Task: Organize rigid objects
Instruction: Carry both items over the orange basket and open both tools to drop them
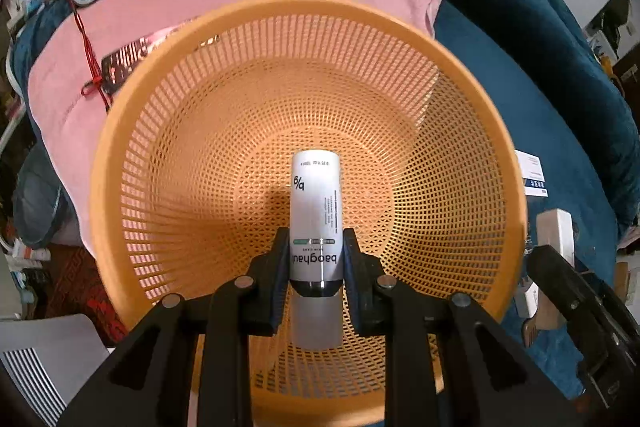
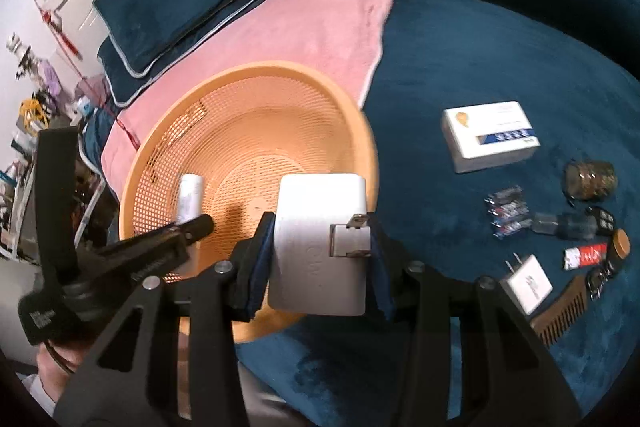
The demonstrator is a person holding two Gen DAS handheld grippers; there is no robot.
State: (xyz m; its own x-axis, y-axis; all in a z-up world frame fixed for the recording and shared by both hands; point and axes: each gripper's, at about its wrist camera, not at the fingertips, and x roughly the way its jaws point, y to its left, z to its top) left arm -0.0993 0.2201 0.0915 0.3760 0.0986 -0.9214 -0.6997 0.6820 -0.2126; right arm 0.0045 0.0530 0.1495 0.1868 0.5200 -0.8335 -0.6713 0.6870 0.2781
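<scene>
A round orange mesh basket (image 1: 256,27) (image 2: 248,83) sits on a bed. My left gripper (image 1: 316,251) is shut on a white cylindrical bottle (image 1: 316,211) with dark lettering, held over the basket's bowl. In the right wrist view that bottle (image 2: 190,195) and the left gripper (image 2: 196,225) appear at the basket's left side. My right gripper (image 2: 322,239) is shut on a white square power adapter (image 2: 316,223) with folding metal prongs, held above the basket's near right rim.
On the dark teal blanket (image 2: 460,47) to the right lie a white box (image 2: 490,137), batteries (image 2: 506,213), a small white plug (image 2: 528,283), a wooden comb (image 2: 560,311), a red-white tube (image 2: 586,255) and key fobs (image 2: 604,221). A pink cloth (image 2: 312,27) and teal pillows (image 2: 180,7) lie behind.
</scene>
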